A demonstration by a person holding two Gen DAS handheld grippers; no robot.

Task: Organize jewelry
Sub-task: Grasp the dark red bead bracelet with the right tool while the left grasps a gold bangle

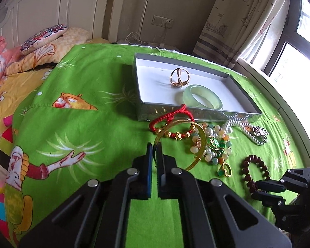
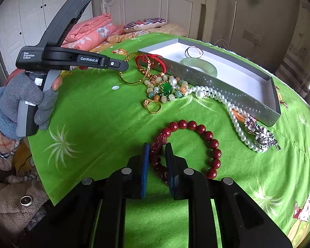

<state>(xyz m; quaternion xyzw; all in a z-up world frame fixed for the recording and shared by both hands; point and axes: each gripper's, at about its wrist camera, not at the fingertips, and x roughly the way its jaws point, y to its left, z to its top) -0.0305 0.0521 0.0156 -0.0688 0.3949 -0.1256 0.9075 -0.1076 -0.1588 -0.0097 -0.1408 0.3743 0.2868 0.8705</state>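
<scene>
My left gripper is shut on the thin rim of a gold bangle, which lies against a jewelry pile on the green blanket. In the right wrist view the left gripper pinches that gold bangle. My right gripper is shut on the carved piece of a dark red bead bracelet. A silver-walled box behind the pile holds a jade bangle and a gold ring clasp.
The pile holds a red cord bracelet, a green-pendant bead string, a pearl necklace and a gold ring. A gloved hand holds the left gripper. Pillows and a headboard lie behind; a window is on the right.
</scene>
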